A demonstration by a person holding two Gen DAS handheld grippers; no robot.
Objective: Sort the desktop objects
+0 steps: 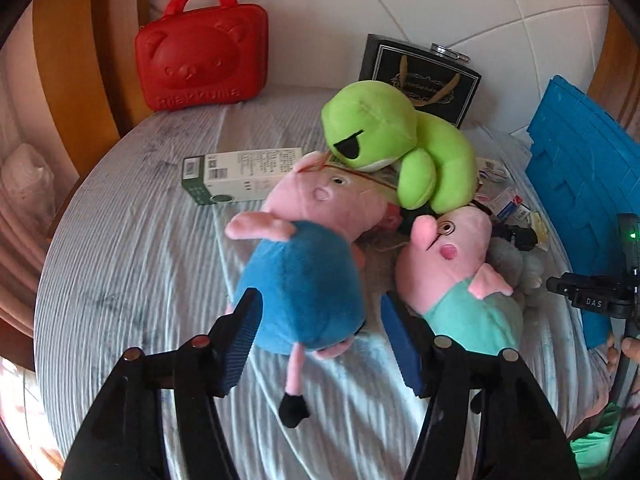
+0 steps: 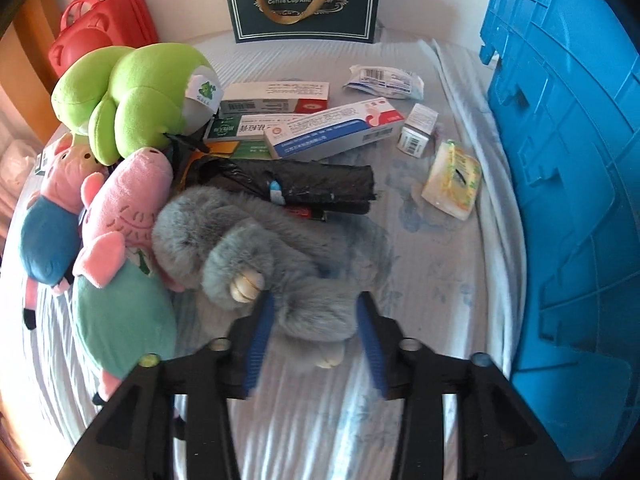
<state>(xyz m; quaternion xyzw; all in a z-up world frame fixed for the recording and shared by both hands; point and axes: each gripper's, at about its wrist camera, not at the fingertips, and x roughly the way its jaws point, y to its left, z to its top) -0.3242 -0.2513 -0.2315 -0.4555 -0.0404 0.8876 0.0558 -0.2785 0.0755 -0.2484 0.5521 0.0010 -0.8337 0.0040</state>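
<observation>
Striped cloth [image 2: 420, 264] covers the table, clutter unsorted. Soft toys heaped at one side: green frog [image 1: 396, 136], two pigs. Medicine boxes [image 2: 332, 132] lie loose beside the blue crate [image 2: 568, 160]. Left gripper [image 1: 320, 336] stands apart around the blue-bodied pig [image 1: 304, 288], no squeeze seen. Right gripper [image 2: 316, 340] stands apart, straddling the grey furry toy [image 2: 272, 256]. Sorting looks barely begun.

The left gripper [image 1: 320, 320] points steeply down, its jaws apart, the blue ribbed pads [image 1: 240, 344] standing clear on either side. The right gripper [image 2: 314, 332] also tilts steeply down, jaws partly open, its pads [image 2: 260, 344] flanking grey fur without visibly pressing it. In the left wrist view, the right gripper's black body shows at the right edge, with a hand [image 1: 624, 354] gripping it.
</observation>
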